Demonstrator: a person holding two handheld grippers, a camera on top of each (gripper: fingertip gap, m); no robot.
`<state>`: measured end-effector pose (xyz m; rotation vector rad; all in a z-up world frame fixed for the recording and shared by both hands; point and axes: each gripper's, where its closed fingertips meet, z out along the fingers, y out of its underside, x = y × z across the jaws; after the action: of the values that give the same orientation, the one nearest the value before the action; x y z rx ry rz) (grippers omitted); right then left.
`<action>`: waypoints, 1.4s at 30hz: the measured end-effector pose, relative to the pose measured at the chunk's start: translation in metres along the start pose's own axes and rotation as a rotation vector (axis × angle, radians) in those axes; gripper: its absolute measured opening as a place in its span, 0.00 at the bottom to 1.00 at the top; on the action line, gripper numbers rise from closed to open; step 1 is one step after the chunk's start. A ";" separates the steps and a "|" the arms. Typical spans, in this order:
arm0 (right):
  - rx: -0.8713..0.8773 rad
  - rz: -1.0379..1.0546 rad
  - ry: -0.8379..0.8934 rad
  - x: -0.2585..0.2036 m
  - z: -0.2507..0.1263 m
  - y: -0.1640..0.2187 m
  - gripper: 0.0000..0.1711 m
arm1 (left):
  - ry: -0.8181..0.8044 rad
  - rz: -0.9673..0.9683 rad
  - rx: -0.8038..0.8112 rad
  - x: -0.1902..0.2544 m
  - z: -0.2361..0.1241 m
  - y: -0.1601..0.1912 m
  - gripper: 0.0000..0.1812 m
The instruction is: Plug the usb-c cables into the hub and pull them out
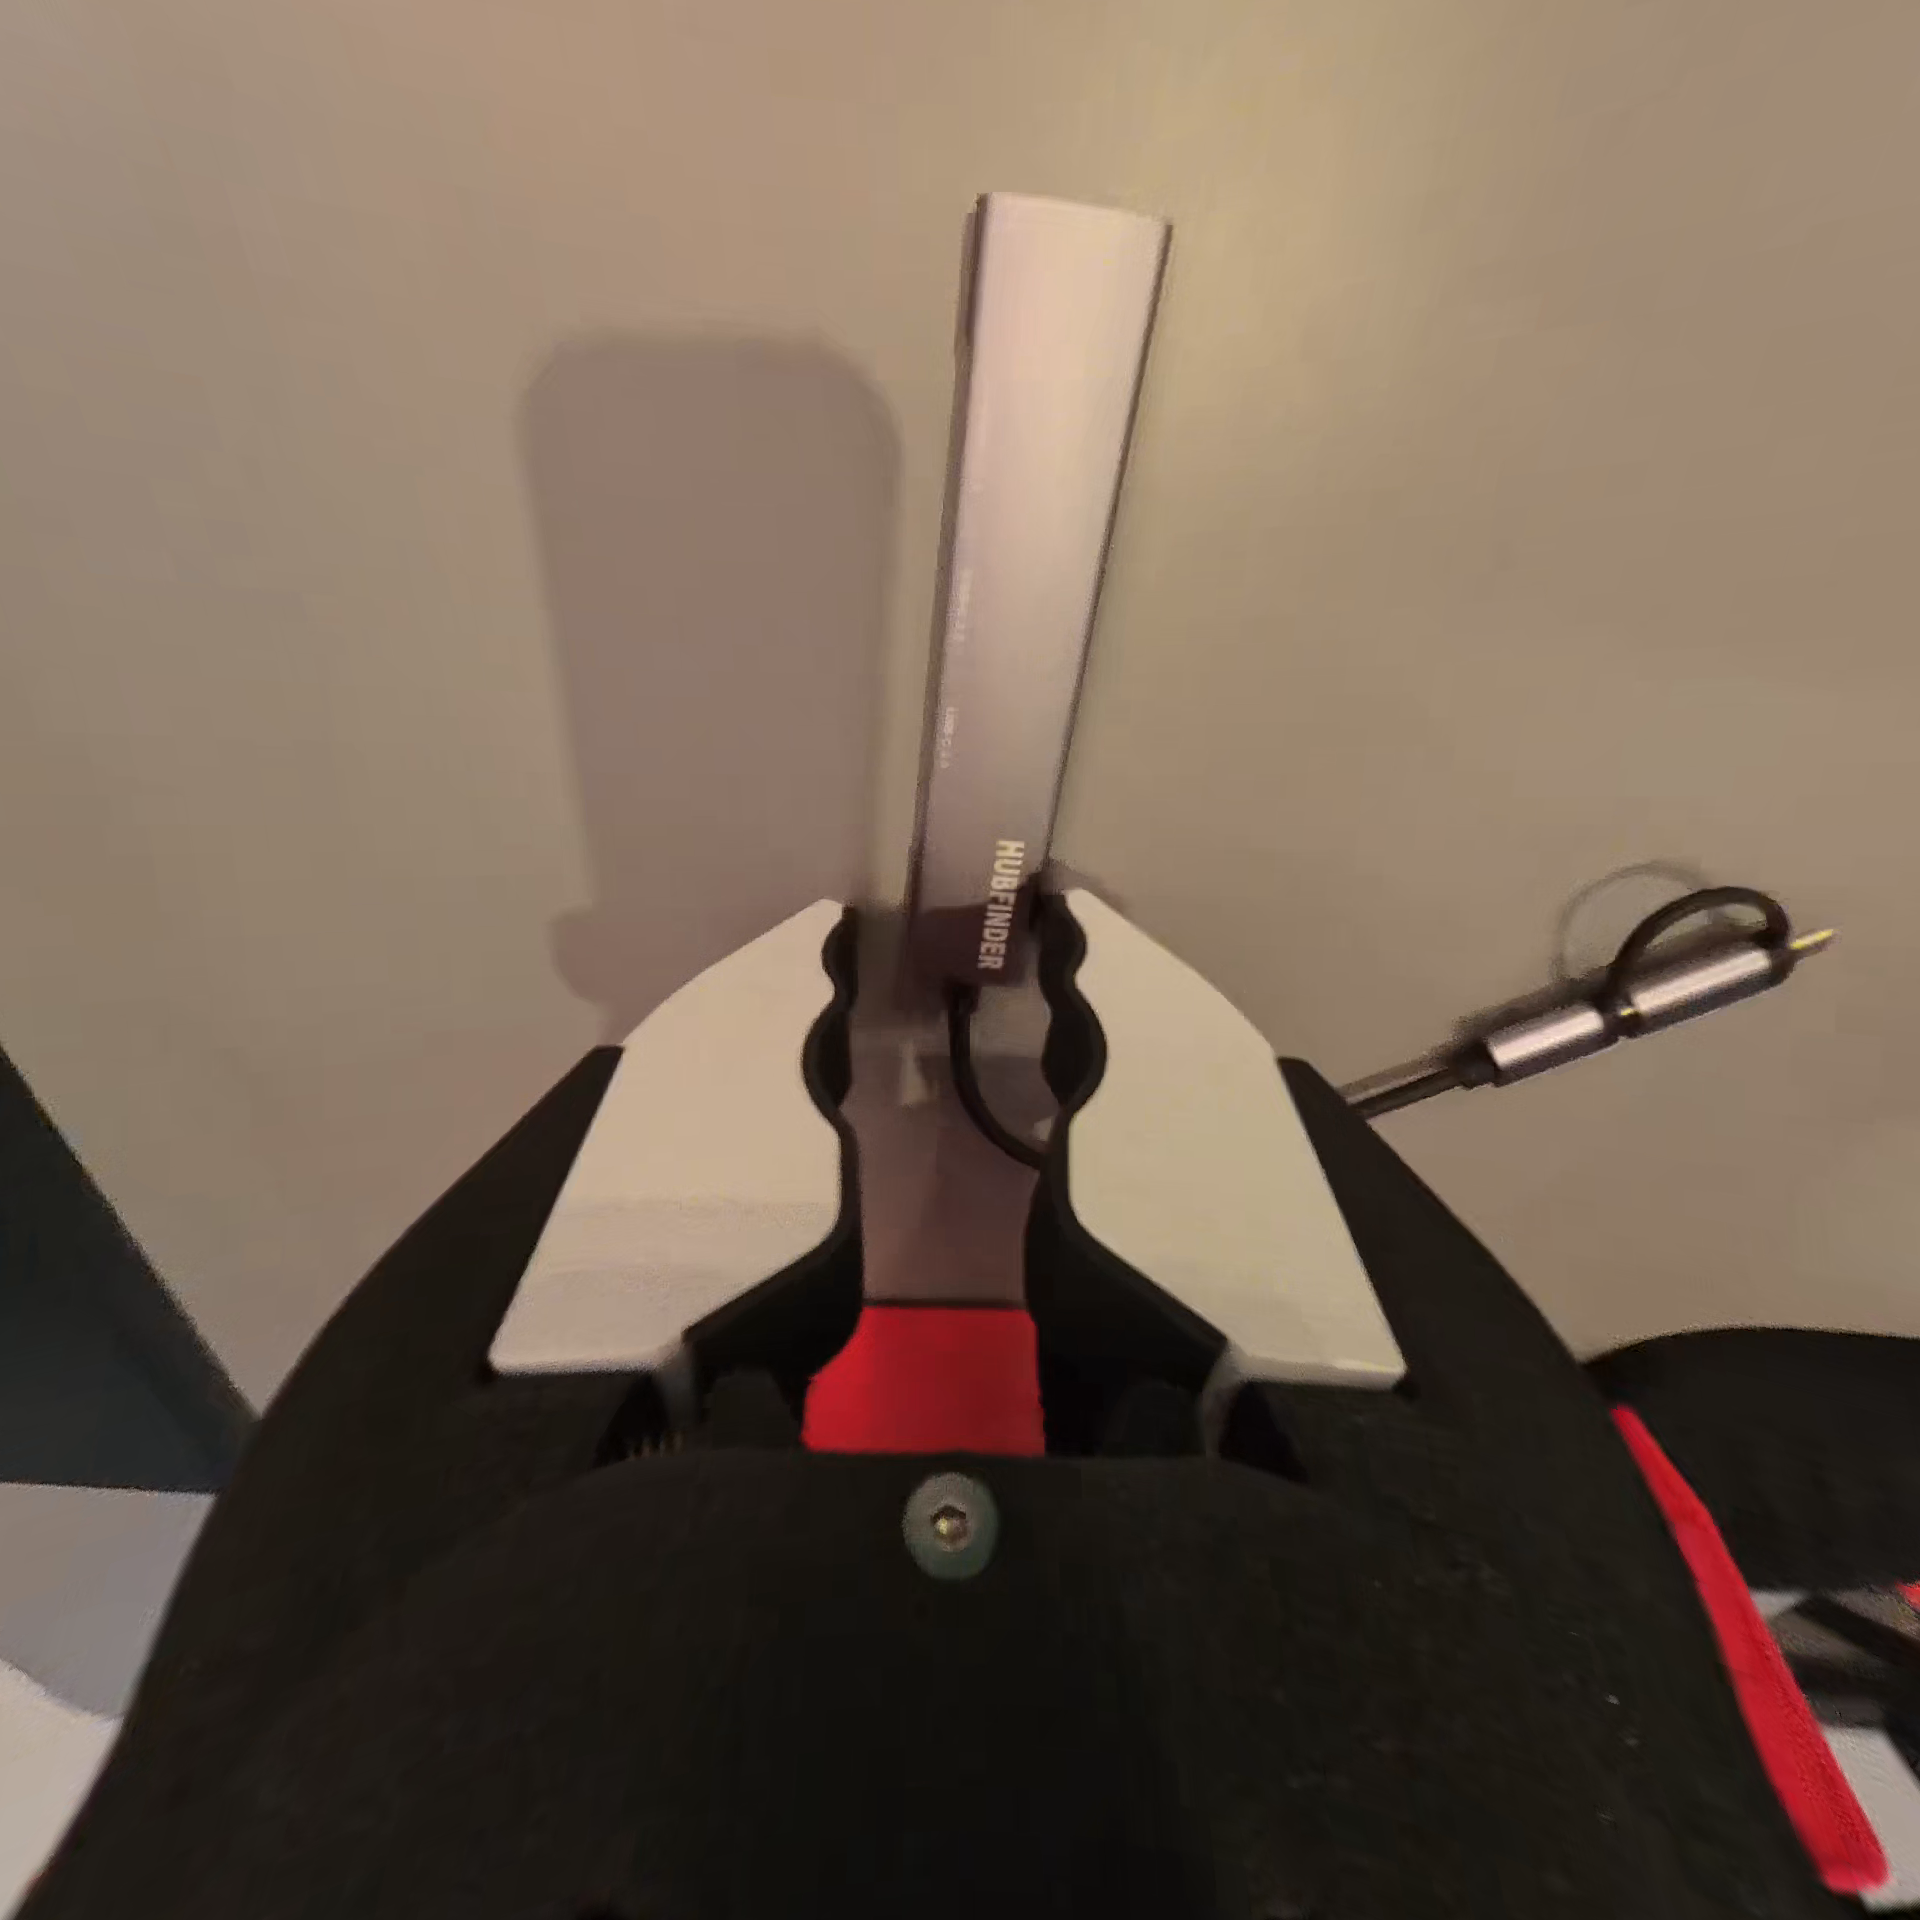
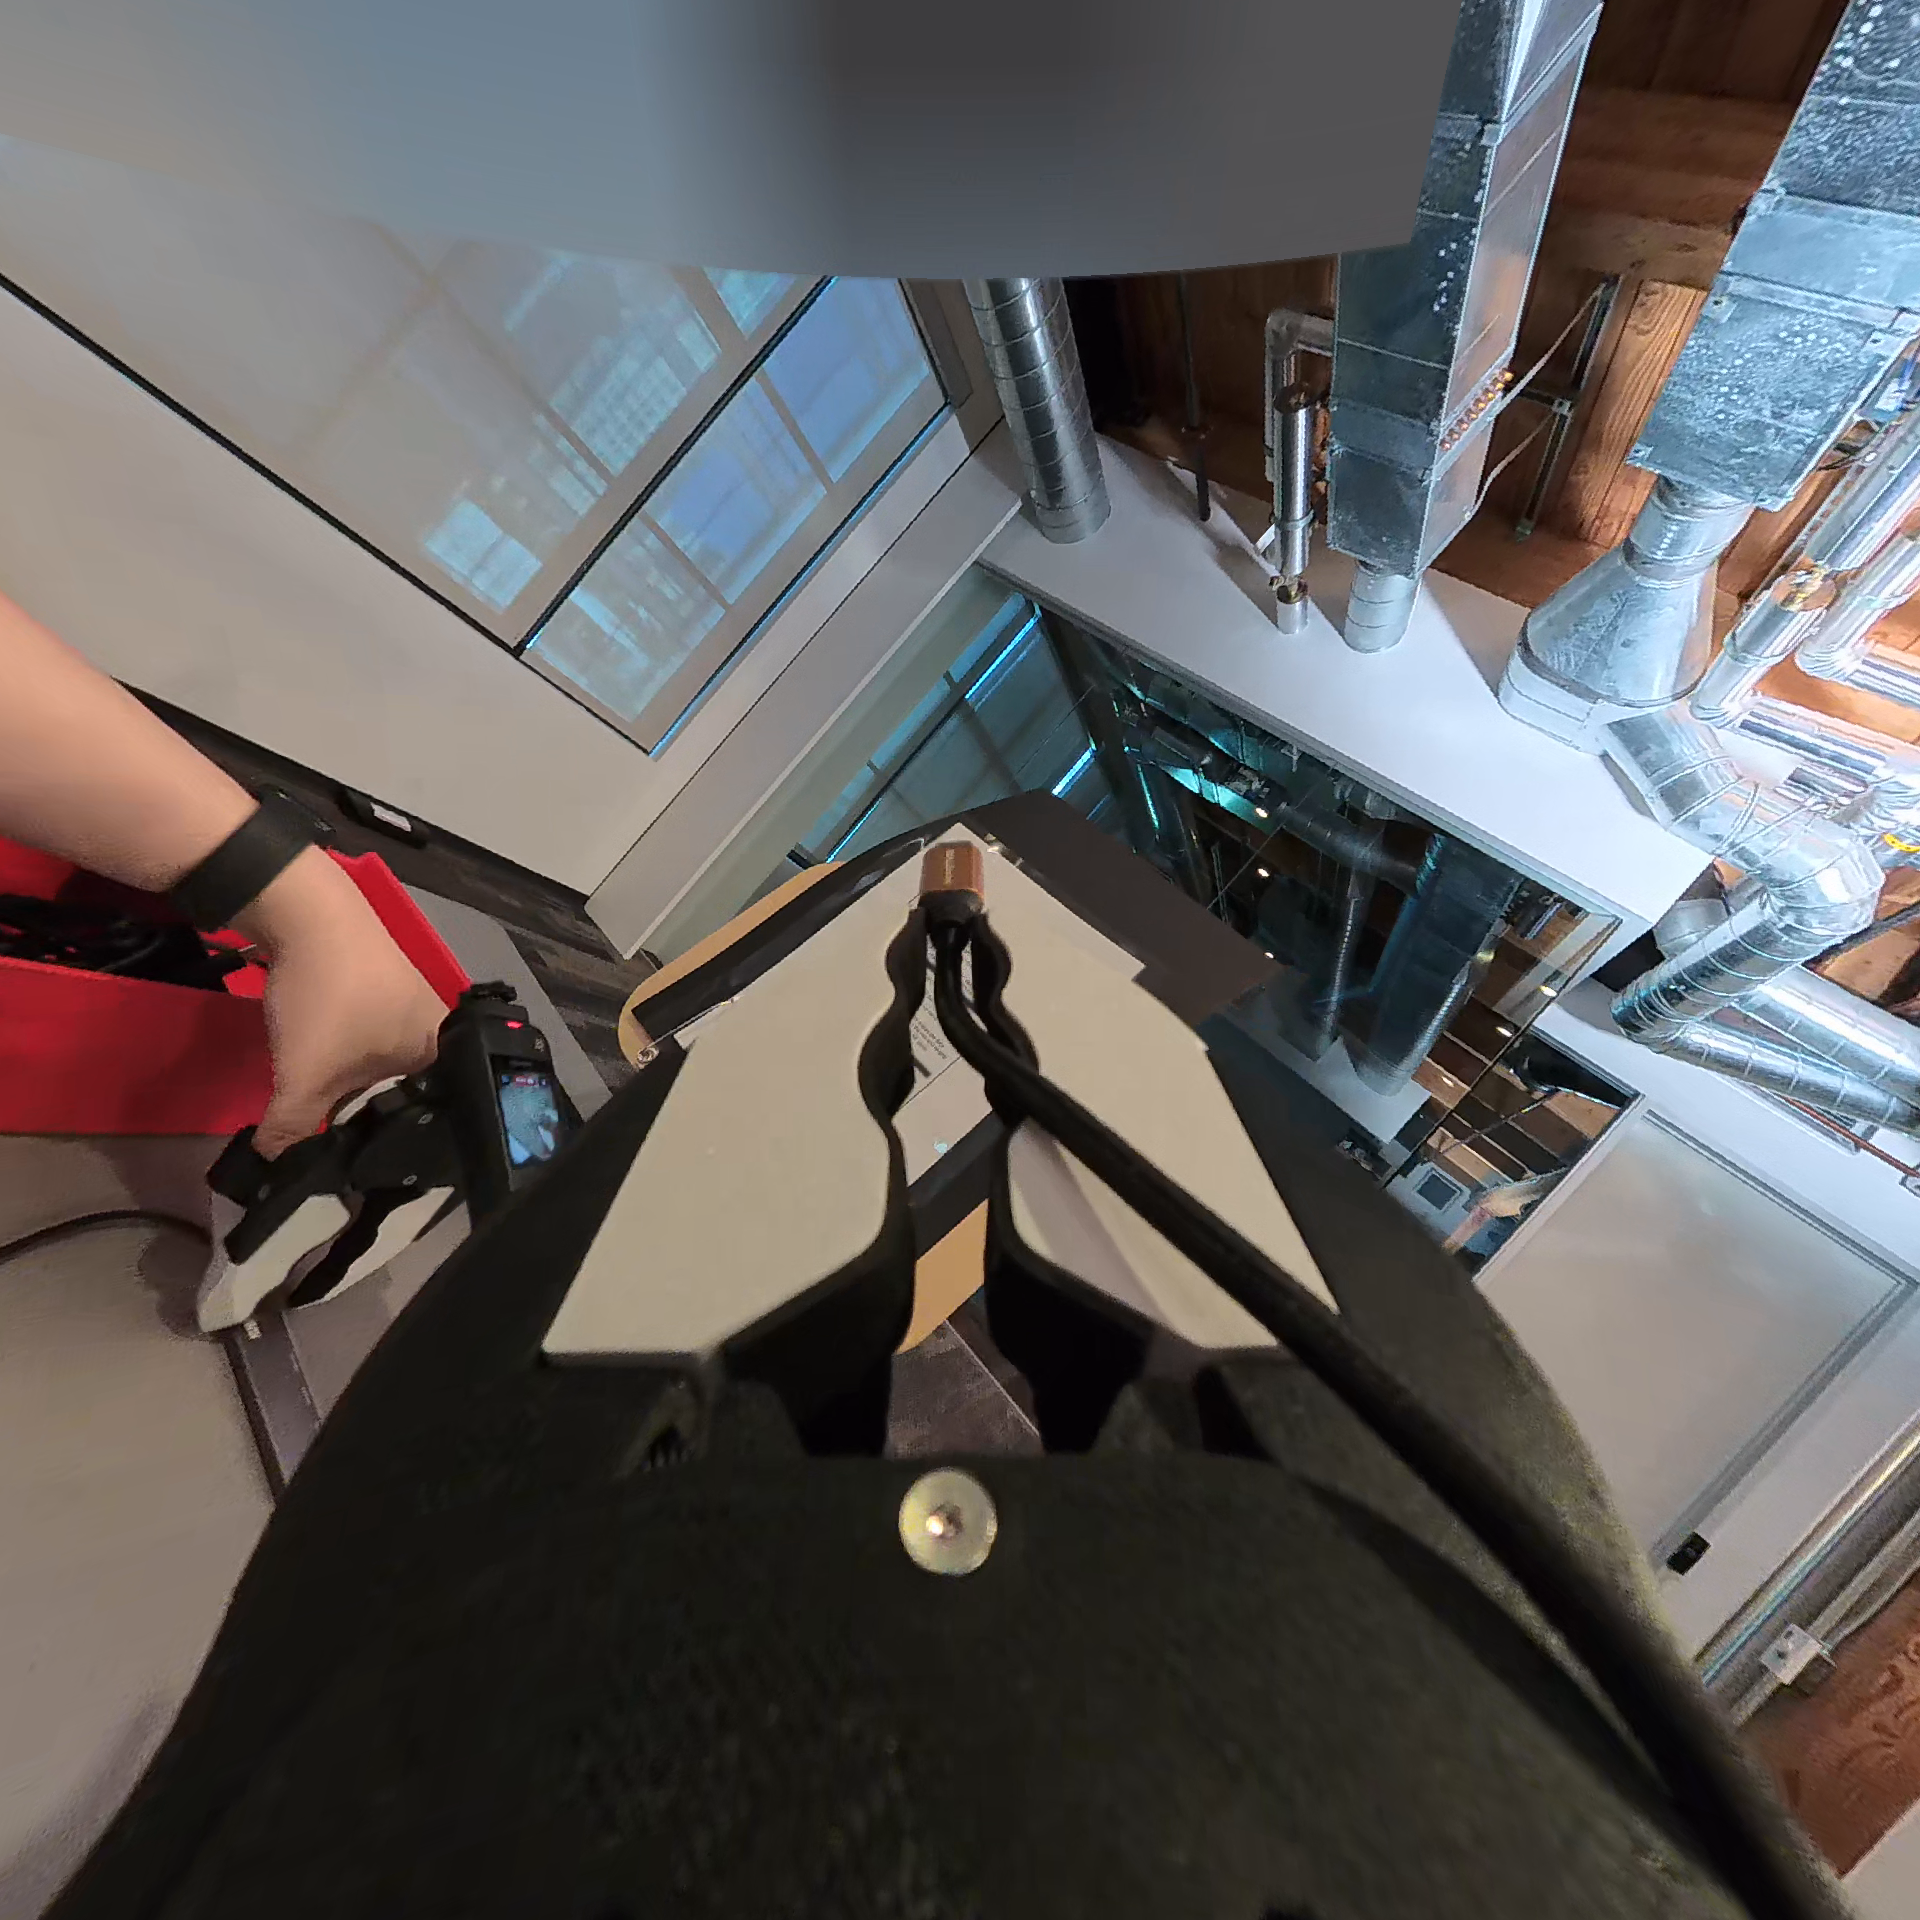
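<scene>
Left gripper (image 1: 951, 925): the jaws are seen clamped on the near end of the long grey aluminium hub (image 1: 1039, 540), which is held pointing away toward 12 o'clock over the pale beige worktop (image 1: 312, 520).
Hub tail: a thin black lead (image 1: 982, 1091) is seen curling out from the hub's dark end cap, between the fingers.
Spare plugs: a cluster of grey metal-shelled cable plugs (image 1: 1621, 997) is spotted at 3 o'clock of the hub, well apart from it, lying on the worktop.
Right gripper (image 2: 951, 935): the jaws are closed on a black cable (image 2: 1091, 1122), gripped just behind its copper-coloured cylindrical plug (image 2: 953, 869), which is pointed upward at 12 o'clock, clear of any port.
Cable run: the cable is trailed back toward 5 o'clock across the right finger.
Far off: the left gripper (image 2: 301, 1257) is caught at 9 o'clock, held down on the worktop by a hand (image 2: 332, 997) with a black wristband (image 2: 244, 857).
</scene>
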<state>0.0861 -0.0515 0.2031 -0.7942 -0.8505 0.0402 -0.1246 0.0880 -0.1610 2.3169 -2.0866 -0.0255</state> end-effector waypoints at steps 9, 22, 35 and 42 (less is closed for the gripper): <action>0.026 0.023 0.019 0.008 -0.007 -0.002 0.05 | -0.192 0.025 -0.075 -0.018 -0.012 0.000 0.12; 0.061 0.026 0.038 0.013 -0.014 -0.011 0.05 | -1.215 0.010 0.076 -0.055 -0.198 0.006 0.12; 0.071 0.021 0.030 0.011 -0.013 -0.015 0.06 | -1.405 0.238 0.141 0.053 -0.145 -0.016 0.12; 0.062 0.019 0.013 0.007 -0.010 -0.015 0.06 | -1.433 0.240 0.205 0.079 -0.150 -0.014 0.12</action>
<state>0.0935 -0.0659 0.2129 -0.7440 -0.8258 0.0779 -0.0982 0.0123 -0.0115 2.2866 -2.8296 -2.0644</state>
